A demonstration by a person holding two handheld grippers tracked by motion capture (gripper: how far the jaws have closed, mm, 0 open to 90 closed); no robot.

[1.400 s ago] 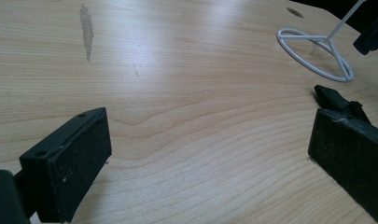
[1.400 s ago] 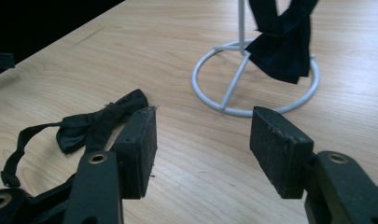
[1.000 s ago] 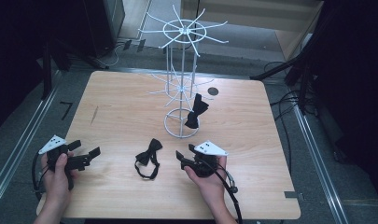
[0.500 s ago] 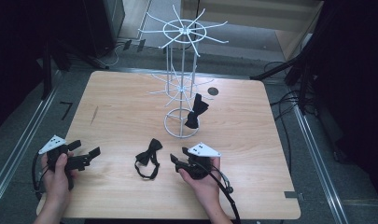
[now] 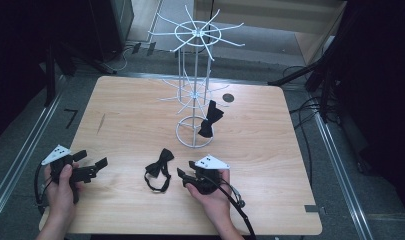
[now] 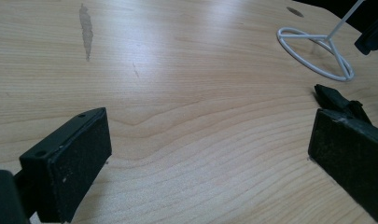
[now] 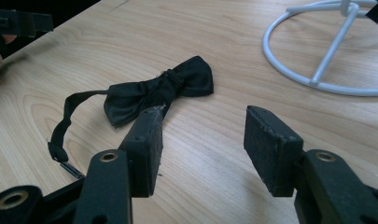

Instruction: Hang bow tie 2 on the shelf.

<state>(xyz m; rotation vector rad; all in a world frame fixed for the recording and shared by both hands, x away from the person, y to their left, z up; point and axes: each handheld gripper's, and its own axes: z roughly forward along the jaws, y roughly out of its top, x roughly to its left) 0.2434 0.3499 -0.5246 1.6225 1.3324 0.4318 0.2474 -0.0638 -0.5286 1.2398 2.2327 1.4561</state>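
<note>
Closest to the near edge of the surface (image 5: pixel 115 115), two hands each hold a tool low over the wood. The left tool (image 5: pixel 92 167) waits by the near left corner, its jaws wide apart with bare wood between them. The right tool (image 5: pixel 184 176) sits near the middle of the near edge, jaws apart too and gripping nothing, aimed at the bow tie (image 5: pixel 159 164) lying flat just beside it, strap (image 7: pixel 60 128) looped toward the near edge. In the right gripper view one jaw tip is close against the tie's wing, though I cannot tell whether it touches.

This looks like the reach before the pick-up. The next move would call for sliding the right tool forward until the jaws straddle the knot or a wing, then closing on the cloth without pinning it to the wood.

Farther in, past the middle, stands a white wire rack (image 5: pixel 194 90) with a ring base and spoked arms; a second bow tie (image 5: pixel 209 119) already hangs from a lower arm. Near the far right corner is a small dark hole (image 5: pixel 228 97). Beyond the far edge the room is dim, with cables (image 5: pixel 310 107) on the floor.
</note>
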